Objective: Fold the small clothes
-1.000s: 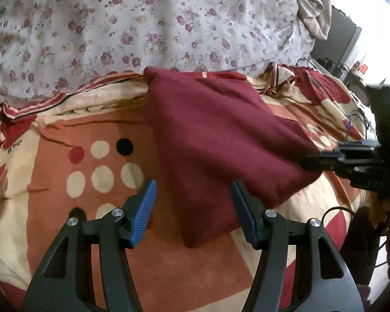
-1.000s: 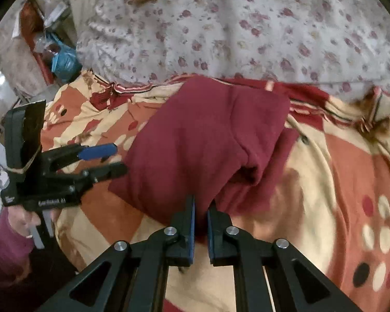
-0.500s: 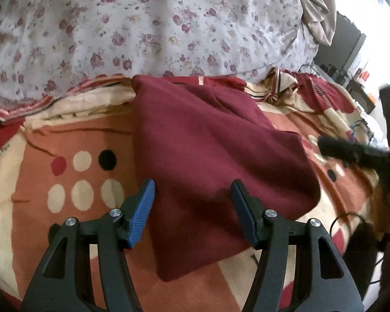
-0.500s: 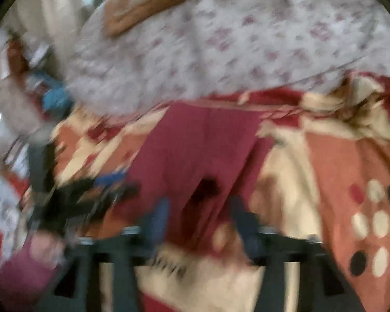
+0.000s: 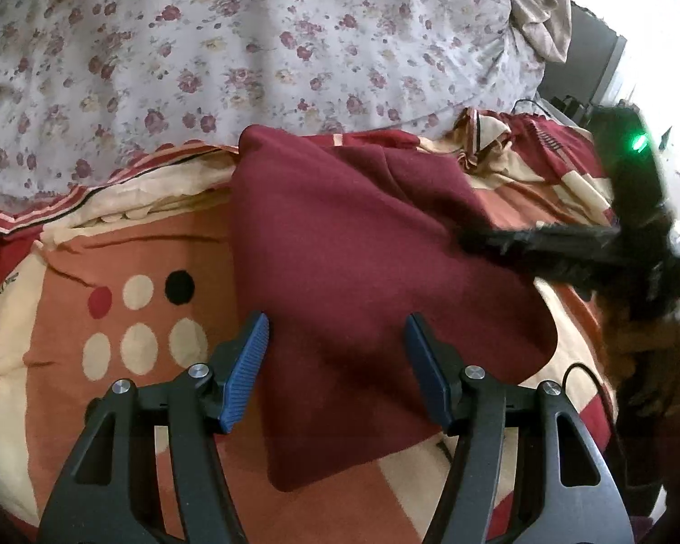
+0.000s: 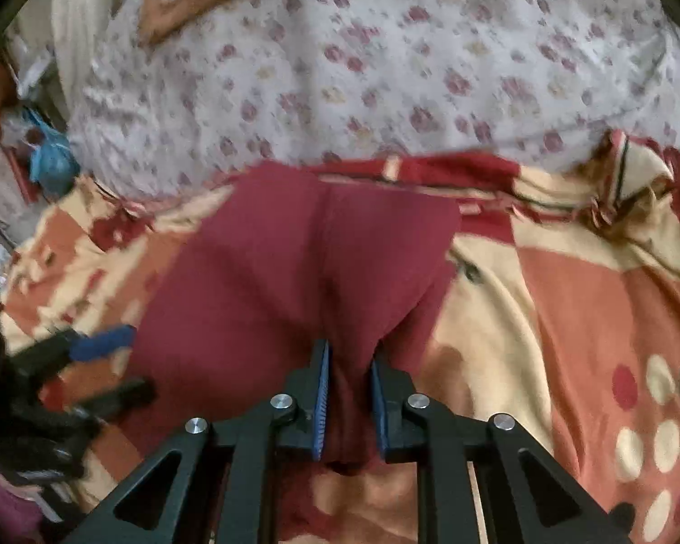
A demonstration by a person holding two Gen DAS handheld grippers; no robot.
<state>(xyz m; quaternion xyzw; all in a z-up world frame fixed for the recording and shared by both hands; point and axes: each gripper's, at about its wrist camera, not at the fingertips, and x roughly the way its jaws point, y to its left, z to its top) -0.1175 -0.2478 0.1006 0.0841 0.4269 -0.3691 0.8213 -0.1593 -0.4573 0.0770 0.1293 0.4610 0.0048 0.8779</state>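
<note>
Right gripper (image 6: 348, 401): its jaws had just been closing, and a bunched edge of the maroon garment (image 6: 294, 281) was between the blue pads, low in the centre of the right wrist view; the pads were pressing on this fold.
Left gripper (image 5: 335, 371): spread wide, holding nothing; the cloth was only seen between and beyond its fingers, at the bottom centre of the left wrist view.
Garment place: it lay flat in the middle of both frames, on the patterned blanket (image 5: 127, 249), with its far edge next to the floral sheet (image 5: 249, 45) in the upper half.
Handling, as I judge: soft, light and limp, not slippery; it would sag and wrinkle when lifted.
Where to hold: better at a corner or hem, with both grippers apart, so that the fold stayed straight.
</note>
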